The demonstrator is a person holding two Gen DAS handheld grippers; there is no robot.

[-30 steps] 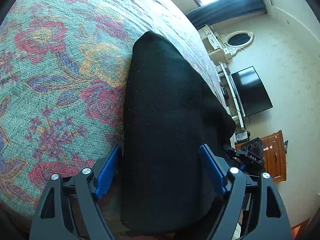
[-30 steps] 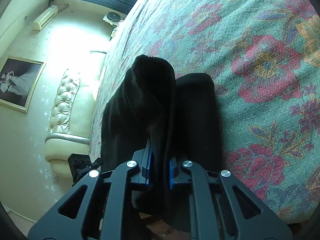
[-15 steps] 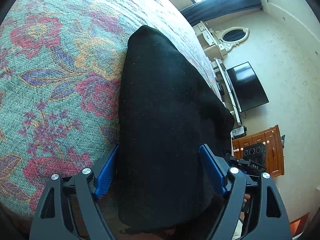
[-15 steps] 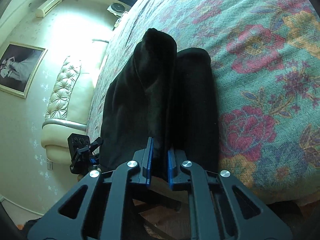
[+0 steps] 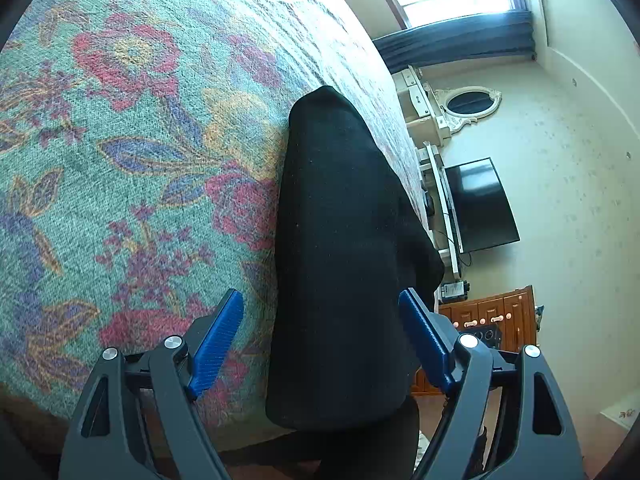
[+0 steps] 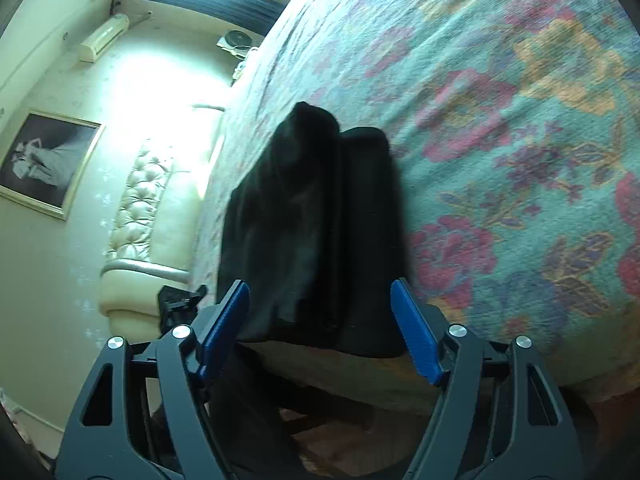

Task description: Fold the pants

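Observation:
Black pants (image 5: pixel 340 248) lie folded lengthwise on the floral bedspread (image 5: pixel 120 160), their near end hanging over the bed's edge. My left gripper (image 5: pixel 322 340) is open near that end, its blue pads apart from the cloth. In the right wrist view the same pants (image 6: pixel 316 232) show as a raised fold beside a flat leg. My right gripper (image 6: pixel 320 320) has its jaws opening wide, and the cloth lies ahead of and between the pads, which do not press on it.
The bedspread (image 6: pixel 520 140) stretches far beyond the pants. A television (image 5: pixel 480 204), a white dresser with an oval mirror (image 5: pixel 472 100) and a wooden cabinet (image 5: pixel 492 316) stand past the bed. A cream tufted sofa (image 6: pixel 148 208) and a framed picture (image 6: pixel 44 160) line the other wall.
My right gripper has let go of the pants fold and its jaws now stand wide apart. The left gripper has shifted left, so the pants sit nearer its right pad.

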